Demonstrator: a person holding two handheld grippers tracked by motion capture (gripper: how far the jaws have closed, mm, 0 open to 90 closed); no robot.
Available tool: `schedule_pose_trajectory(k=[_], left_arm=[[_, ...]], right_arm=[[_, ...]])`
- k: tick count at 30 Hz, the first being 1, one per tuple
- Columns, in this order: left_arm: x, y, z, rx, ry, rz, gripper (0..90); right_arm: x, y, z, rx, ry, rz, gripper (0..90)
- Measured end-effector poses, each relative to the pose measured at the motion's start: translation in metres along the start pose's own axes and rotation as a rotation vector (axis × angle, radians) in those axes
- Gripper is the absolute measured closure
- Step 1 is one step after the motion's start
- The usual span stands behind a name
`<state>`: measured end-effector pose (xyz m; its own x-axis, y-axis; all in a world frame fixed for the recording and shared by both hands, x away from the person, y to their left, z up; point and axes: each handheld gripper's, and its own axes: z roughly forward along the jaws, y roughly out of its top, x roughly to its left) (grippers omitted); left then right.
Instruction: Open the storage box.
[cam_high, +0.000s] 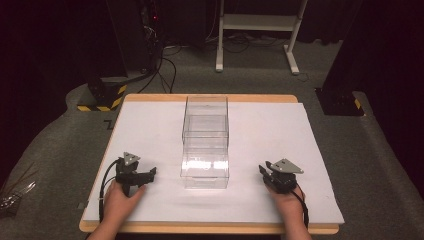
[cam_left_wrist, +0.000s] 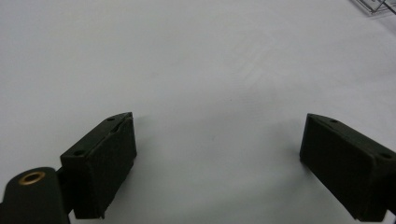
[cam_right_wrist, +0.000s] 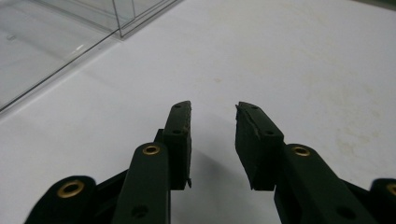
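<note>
Surroundings: desk (cam_high: 150, 98) w/ wooden rim, covered by white sheet (cam_high: 280, 150). Beyond the far edge, on grey floor: white frame stand (cam_high: 257, 30), black cables (cam_high: 162, 70), 2 black bases w/ yellow-black hazard tape, one off the far-left corner (cam_high: 102, 96), one off the far-right corner (cam_high: 340, 102). Some clear wrapping (cam_high: 12, 192) on floor left of desk. Nothing lies betw. either gripper and the box; sheet around them bare.

Count: 1 clear plastic box (cam_high: 205, 142), 2 grippers, 2 hands.

Box: transparent, long, runs from near the far edge toward desk centre, roughly midway betw. left and right edges; inner walls show, number of compartments can't be told.

Left gripper (cam_high: 151, 172): near the front-left corner, resting low on sheet, jaws released and wide apart in left gripper view (cam_left_wrist: 219, 154), nothing betw. them. Box corner (cam_left_wrist: 373, 5) just shows at top right of that view, well apart.

Right gripper (cam_high: 262, 170): near front edge, right of box, apart from it. Right gripper view (cam_right_wrist: 212, 135): jaws parted w/ narrow gap, nothing gripped, bare sheet under them; box wall (cam_right_wrist: 56, 42) at upper left, near but not touching.

Box sits betw. the 2 grippers, slightly farther back.
</note>
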<state>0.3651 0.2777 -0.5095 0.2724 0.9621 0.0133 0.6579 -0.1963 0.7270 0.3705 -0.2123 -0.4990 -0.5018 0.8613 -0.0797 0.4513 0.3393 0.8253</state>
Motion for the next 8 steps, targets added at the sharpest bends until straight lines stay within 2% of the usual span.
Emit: schedule_pose_trajectory(k=[2, 5, 8], left_arm=[[0.0000, -0.0001, 0.0000, 0.000, 0.000, 0.000, 11.2], [0.0000, -0.0001, 0.0000, 0.000, 0.000, 0.001, 11.2], [0.0000, -0.0001, 0.0000, 0.000, 0.000, 0.000, 11.2]], right_arm=[[-0.0011, 0.0003, 0.0004, 0.004, -0.005, 0.017, 66.1], [0.0005, 0.0004, 0.0008, 0.009, -0.004, -0.004, 66.1], [-0.0003, 0.0005, 0.0010, 0.011, -0.002, 0.004, 66.0]])
